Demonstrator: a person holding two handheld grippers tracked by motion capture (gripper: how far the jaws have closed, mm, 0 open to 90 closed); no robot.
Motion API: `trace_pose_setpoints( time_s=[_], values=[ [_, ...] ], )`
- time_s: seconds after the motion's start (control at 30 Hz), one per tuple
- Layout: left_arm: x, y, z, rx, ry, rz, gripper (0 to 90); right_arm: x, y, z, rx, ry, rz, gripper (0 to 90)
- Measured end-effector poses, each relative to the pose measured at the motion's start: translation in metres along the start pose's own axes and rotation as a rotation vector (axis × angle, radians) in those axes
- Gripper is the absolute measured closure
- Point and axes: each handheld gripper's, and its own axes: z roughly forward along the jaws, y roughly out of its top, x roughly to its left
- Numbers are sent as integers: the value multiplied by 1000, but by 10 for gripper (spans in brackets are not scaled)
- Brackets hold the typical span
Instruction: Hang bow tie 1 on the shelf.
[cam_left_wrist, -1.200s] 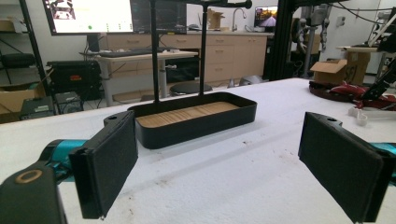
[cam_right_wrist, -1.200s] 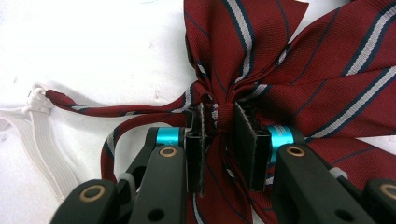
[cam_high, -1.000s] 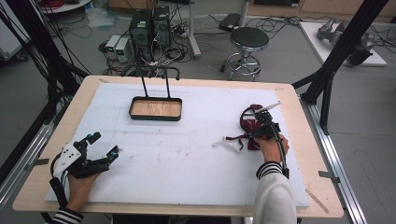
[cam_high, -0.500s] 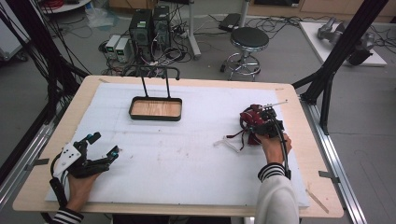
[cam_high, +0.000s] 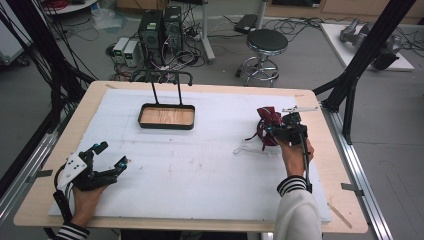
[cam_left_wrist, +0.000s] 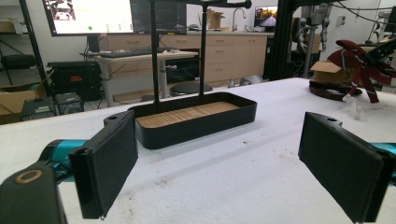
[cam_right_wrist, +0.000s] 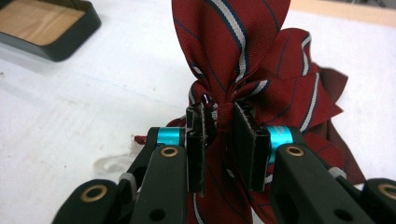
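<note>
The worktop (cam_high: 200, 165) is wide and white, and I take the black tray (cam_high: 167, 116) with its wooden floor and upright rack as my landmark. Well to the right of that tray, near the worktop's far right edge, sits the red striped tie (cam_high: 266, 125), bunched in a heap. My right claw (cam_right_wrist: 223, 144) is clamped on a pinched waist of the cloth, so I judge I hold it there to lift the whole bundle at once. From the grip, a fold fans upward and away from me, so the gathered part stands roughly upright; the rest lies crumpled, its long axis unclear. My left claw (cam_left_wrist: 224, 168) rests near and left of the tray, jaws wide apart, empty, facing the tray as if waiting.
</note>
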Motion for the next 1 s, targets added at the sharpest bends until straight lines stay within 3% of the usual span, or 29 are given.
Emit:
trace_pose_setpoints(
  time_s=[0.57, 1.0],
  values=[
    [0, 0, 0, 1, 1, 1, 124, 15, 8, -10, -157, 36, -32, 755],
    [0, 0, 0, 1, -1, 0, 124, 45, 34, -12, -221, 64, -98, 755]
  ],
)
